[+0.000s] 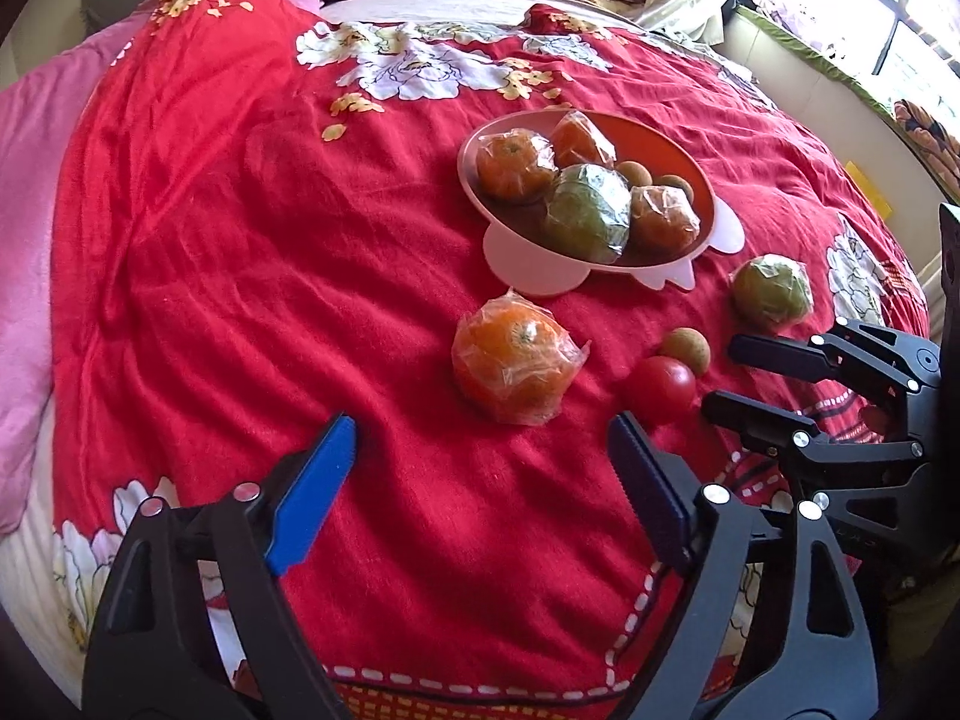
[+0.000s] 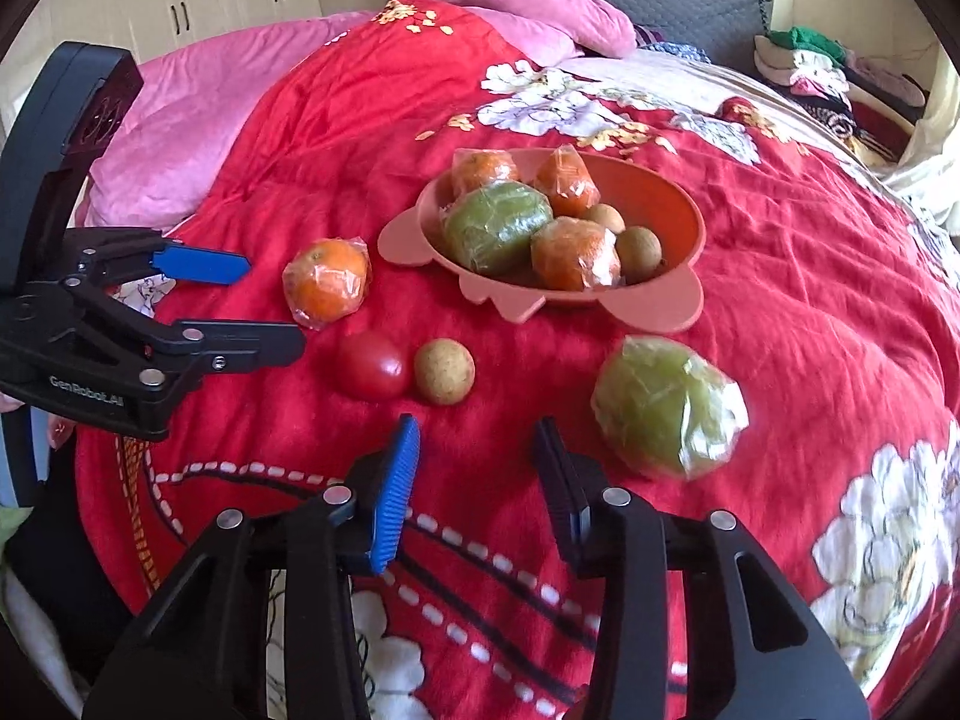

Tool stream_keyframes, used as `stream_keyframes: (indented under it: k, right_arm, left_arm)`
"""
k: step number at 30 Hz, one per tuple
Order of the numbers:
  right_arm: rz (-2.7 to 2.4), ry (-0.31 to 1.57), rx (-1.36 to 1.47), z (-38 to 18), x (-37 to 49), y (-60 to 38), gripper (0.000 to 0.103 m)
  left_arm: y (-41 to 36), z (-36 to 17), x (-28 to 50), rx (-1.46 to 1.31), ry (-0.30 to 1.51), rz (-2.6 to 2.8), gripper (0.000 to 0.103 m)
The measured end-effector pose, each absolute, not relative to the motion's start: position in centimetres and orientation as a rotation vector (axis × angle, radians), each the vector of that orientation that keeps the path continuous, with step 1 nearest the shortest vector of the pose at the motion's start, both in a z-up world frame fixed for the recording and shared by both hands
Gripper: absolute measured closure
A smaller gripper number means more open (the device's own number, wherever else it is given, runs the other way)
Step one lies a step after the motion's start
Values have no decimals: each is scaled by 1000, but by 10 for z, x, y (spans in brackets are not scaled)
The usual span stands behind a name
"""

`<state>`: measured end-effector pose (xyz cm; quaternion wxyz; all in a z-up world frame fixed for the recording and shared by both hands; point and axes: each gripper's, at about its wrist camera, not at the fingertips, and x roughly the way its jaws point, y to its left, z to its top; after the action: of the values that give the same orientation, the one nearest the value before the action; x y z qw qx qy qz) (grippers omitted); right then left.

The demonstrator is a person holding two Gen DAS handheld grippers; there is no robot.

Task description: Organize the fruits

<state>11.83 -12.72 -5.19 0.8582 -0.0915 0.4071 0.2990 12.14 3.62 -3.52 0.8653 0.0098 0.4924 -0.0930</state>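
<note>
A pink bowl (image 1: 510, 252) (image 2: 408, 240) on the red bedspread holds several wrapped oranges, a wrapped green fruit and small brown fruits. Loose on the bedspread lie a wrapped orange (image 1: 513, 357) (image 2: 327, 282), a red tomato (image 1: 660, 387) (image 2: 372, 366), a small brown fruit (image 1: 686, 350) (image 2: 444, 371) and a wrapped green fruit (image 1: 771, 290) (image 2: 669, 405). My left gripper (image 1: 480, 450) (image 2: 273, 303) is open and empty, just short of the wrapped orange. My right gripper (image 2: 474, 450) (image 1: 720, 375) is open and empty, just short of the tomato and brown fruit.
The red flowered bedspread (image 1: 240, 240) covers the bed. Pink pillows (image 2: 528, 6) and a pink quilt (image 2: 180, 120) lie at the head and side. Piled clothes (image 2: 828, 72) sit at the far corner. A window (image 1: 888, 12) is at the right.
</note>
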Motion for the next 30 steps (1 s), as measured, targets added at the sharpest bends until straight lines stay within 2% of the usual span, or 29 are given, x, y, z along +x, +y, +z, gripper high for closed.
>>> stream_keyframes:
  k: [10, 19, 26, 30]
  right_arm:
    - [670, 840, -243, -54, 133, -110, 71]
    - [697, 846, -205, -56, 139, -112, 81]
    - [700, 858, -95, -50, 138, -128, 81]
    - [714, 851, -72, -46, 133, -130, 81]
  left_arm:
    - [33, -37, 138, 9, 1025, -213, 38]
    - [24, -45, 151, 18, 1039, -231, 46]
    - [23, -43, 155, 4, 1024, -240, 61]
    - [23, -36, 150, -13, 1011, -260, 64]
